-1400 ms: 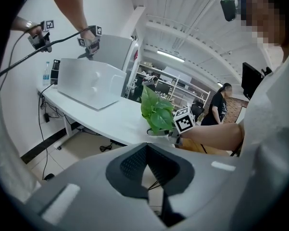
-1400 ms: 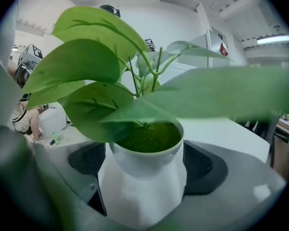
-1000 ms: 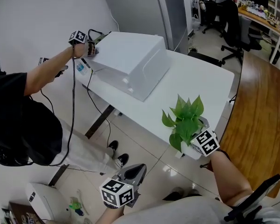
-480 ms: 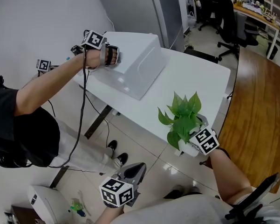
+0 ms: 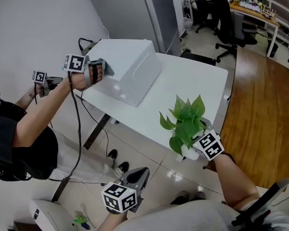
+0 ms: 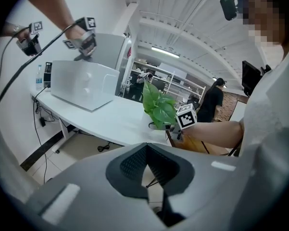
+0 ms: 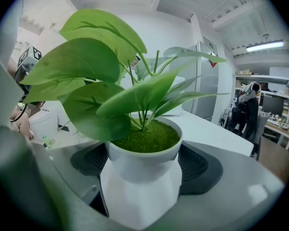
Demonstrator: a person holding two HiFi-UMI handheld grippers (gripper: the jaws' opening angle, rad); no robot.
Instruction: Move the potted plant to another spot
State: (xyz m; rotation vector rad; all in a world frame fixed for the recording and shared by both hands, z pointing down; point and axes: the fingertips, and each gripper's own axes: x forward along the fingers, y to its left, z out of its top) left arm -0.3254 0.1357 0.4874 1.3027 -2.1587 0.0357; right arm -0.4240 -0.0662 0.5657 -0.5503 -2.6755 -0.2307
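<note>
Holding potted plant point(image 5: 183, 122) at table point(image 5: 182, 85) corner.
Clamped by its white pot in right gripper point(image 7: 143, 163), jaws wide, at 5 o'clock in head view; noted left gripper point(image 6: 147, 167) closed, empty, 7 o'clock.

Pot point(image 5: 186, 153) apparently mostly behind leaves point(image 5: 184, 121)

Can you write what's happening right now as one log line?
right tool: shut on potted plant | left tool: shut, empty, over the floor | potted plant: at near edge of table
</note>
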